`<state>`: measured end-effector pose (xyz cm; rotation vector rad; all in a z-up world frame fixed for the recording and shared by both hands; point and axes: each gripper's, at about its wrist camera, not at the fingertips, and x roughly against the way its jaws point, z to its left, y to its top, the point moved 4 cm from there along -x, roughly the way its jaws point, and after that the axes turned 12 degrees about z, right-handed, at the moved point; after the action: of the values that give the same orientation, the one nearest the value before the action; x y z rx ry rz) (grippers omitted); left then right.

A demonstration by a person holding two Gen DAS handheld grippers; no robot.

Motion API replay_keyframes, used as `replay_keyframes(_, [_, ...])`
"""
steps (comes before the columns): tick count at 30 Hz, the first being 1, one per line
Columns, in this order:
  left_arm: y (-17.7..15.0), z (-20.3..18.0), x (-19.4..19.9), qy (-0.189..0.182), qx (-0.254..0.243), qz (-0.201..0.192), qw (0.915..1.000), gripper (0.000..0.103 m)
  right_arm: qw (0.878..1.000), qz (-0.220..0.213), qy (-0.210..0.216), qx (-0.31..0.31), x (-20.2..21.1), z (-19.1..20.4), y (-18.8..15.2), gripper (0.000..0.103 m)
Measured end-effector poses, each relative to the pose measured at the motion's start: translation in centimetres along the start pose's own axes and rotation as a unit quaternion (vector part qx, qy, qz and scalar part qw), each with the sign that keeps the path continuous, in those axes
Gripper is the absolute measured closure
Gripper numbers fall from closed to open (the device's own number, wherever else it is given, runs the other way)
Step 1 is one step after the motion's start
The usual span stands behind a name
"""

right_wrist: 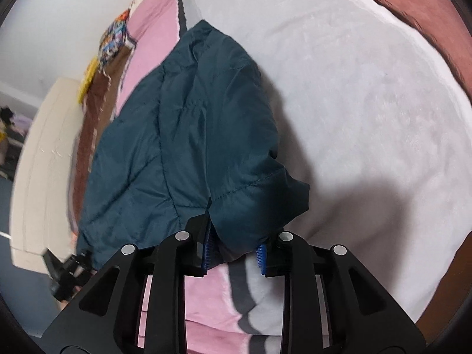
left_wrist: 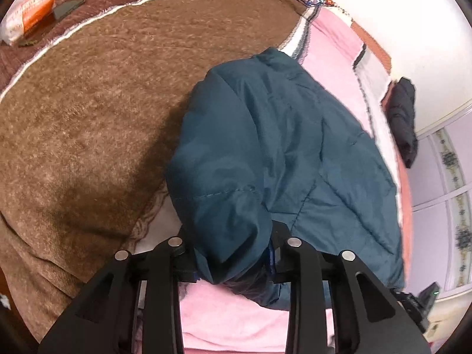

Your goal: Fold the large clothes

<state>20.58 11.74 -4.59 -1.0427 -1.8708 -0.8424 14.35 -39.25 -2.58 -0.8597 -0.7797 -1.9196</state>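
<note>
A dark teal padded jacket (left_wrist: pixel 283 147) lies on the bed and is lifted at its near edge. In the left wrist view my left gripper (left_wrist: pixel 233 262) is shut on a bunched corner of the jacket, and the cloth fills the gap between the black fingers (left_wrist: pixel 174 253). In the right wrist view the same jacket (right_wrist: pixel 177 135) stretches away to the upper left. My right gripper (right_wrist: pixel 234 249) is shut on another bunched corner of it, pressed between the blue ribbed pads (right_wrist: pixel 207 247). The other gripper (right_wrist: pixel 67 274) shows dimly at the lower left of that view.
A brown fuzzy blanket (left_wrist: pixel 88 103) covers the bed to the left, with an orange and white packet (left_wrist: pixel 26 14) at its far corner. A pink sheet (left_wrist: pixel 233 318) lies below the grippers. A pale blanket (right_wrist: pixel 368 103) spreads right. A dark garment (left_wrist: pixel 402 118) lies by the wall.
</note>
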Motion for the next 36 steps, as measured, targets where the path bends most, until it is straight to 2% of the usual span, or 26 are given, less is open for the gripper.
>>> replay_keyframes(4, [0.2, -0.2, -0.3, 0.025, 0.004, -0.003, 0.9997, 0.062, 0.999, 0.008, -0.030, 0.016, -0.5, 0.1, 0.3, 0.073])
replay_keyframes(5, [0.3, -0.3, -0.3, 0.031, 0.007, -0.003, 0.9995, 0.058, 0.999, 0.012, -0.031, 0.016, -0.6, 0.0, 0.4, 0.073])
replay_keyframes(6, [0.3, -0.2, -0.4, 0.039, 0.010, -0.003, 0.9992, 0.052, 0.999, 0.016, -0.030, 0.014, -0.8, -0.1, 0.4, 0.069])
replay_keyframes(9, [0.0, 0.1, -0.3, 0.061, 0.013, -0.009, 0.9980, 0.043, 0.999, 0.025, -0.037, 0.008, -0.7, -0.6, 0.6, 0.060])
replay_keyframes(13, [-0.5, 0.4, 0.6, 0.066, 0.018, -0.014, 0.9976, 0.041, 0.999, 0.028, -0.036, 0.008, 0.0, -1.1, 0.2, 0.056])
replay_keyframes(18, [-1.3, 1.1, 2.9, 0.045, 0.021, -0.023, 0.9985, 0.041, 1.000, 0.011, -0.027, -0.011, 2.1, -2.0, -1.4, 0.055])
replay_keyframes(21, [-1.8, 1.6, 4.8, 0.035, 0.020, -0.041, 0.9983, 0.041, 0.998, -0.014, -0.049, -0.024, 3.8, -2.6, -2.3, 0.055])
replay_keyframes(24, [-2.1, 1.5, 6.8, 0.044, -0.006, -0.070, 0.9965, 0.041, 0.994, -0.058, -0.085, -0.034, 5.9, -2.7, -3.2, 0.055])
replay_keyframes(25, [-2.0, 1.1, 7.3, 0.049, -0.019, -0.080, 0.9954, 0.043, 0.993, -0.071, -0.092, -0.033, 6.6, -2.2, -3.4, 0.056])
replay_keyframes(26, [-1.9, 0.7, 8.0, 0.062, -0.034, -0.095, 0.9930, 0.050, 0.992, -0.081, -0.094, -0.029, 6.9, -1.8, -3.4, 0.056])
replay_keyframes(28, [-1.4, -0.1, 8.8, 0.077, -0.054, -0.114, 0.9890, 0.059, 0.991, -0.087, -0.101, -0.007, 7.1, -0.3, -3.1, 0.068])
replay_keyframes(29, [-1.2, -0.7, 9.1, 0.075, -0.063, -0.121, 0.9879, 0.065, 0.990, -0.088, -0.113, 0.005, 6.9, 0.8, -2.7, 0.069])
replay_keyframes(31, [-0.4, -1.6, 8.8, 0.062, -0.080, -0.119, 0.9877, 0.072, 0.989, -0.084, -0.118, 0.030, 6.1, 2.8, -1.7, 0.075])
replay_keyframes(33, [0.1, -2.7, 7.8, 0.055, -0.106, -0.105, 0.9872, 0.079, 0.990, -0.073, -0.116, 0.044, 4.8, 4.3, -0.7, 0.077])
replay_keyframes(36, [0.8, -4.0, 5.5, 0.067, -0.143, -0.078, 0.9844, 0.080, 0.987, -0.060, -0.138, 0.055, 2.6, 5.8, 1.1, 0.077])
